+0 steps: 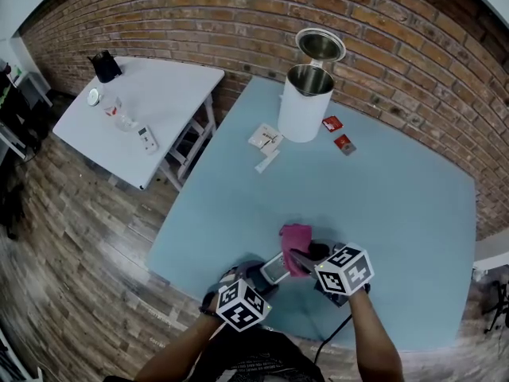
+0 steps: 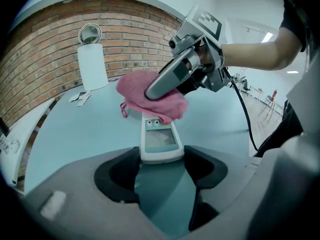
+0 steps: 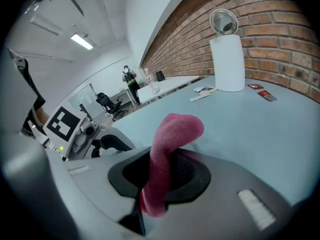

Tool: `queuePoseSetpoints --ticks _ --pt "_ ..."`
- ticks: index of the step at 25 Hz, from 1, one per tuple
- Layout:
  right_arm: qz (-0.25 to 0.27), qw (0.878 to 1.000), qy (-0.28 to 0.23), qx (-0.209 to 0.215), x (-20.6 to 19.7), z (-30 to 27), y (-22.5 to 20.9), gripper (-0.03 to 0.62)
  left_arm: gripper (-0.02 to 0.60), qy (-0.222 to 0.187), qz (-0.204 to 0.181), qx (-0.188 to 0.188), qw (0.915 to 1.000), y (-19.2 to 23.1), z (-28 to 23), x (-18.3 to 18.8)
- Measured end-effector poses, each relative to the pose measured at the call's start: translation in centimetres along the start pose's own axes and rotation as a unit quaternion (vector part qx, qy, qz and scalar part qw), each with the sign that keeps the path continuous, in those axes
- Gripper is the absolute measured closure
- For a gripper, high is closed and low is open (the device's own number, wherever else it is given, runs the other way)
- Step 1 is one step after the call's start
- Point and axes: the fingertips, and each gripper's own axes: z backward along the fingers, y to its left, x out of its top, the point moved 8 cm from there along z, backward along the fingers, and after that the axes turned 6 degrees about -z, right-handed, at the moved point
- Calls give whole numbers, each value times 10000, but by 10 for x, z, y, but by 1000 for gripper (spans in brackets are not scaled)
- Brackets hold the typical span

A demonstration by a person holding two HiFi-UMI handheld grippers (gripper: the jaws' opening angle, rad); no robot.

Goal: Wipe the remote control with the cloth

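Lower centre of the head view: the left gripper [image 2: 161,173] is clamping the near end of the remote control [image 2: 159,140] at the blue table's [image 1: 398,197] near edge. The right gripper [image 3: 161,176], closed on the pink cloth [image 3: 172,131], is pressing it over the far end. Risk: held by one end only, the remote may pivot or slip under wiping pressure.

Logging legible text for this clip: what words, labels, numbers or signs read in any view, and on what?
No words or numbers are legible.
Remote control: two small arrow signs, one down, one up, above its screen.
Red packets: print too small to read.
White paper packets: print too small to read.
Marker cubes: black-and-white square patterns, no letters.
Cloth: no label shows.
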Motion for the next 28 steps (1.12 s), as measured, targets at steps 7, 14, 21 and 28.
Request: queuePoseSetpoints --ticks 7,14,21,28 --pt "-337 9989 -198 -244 0 12 -24 517 299 2 -6 1 10000 0 1 -1" --pt "-695 9959 -375 -444 -1 21 -47 517 299 -21 -7 -23 10000 1 1 -1" --pt "-1061 9867 -570 -1092 -1 37 -77 517 299 -24 -9 -49 10000 1 1 -1" --pt "-2270 9509 -1195 -1733 -28 63 -84 517 299 -38 -44 -63 10000 1 1 -1"
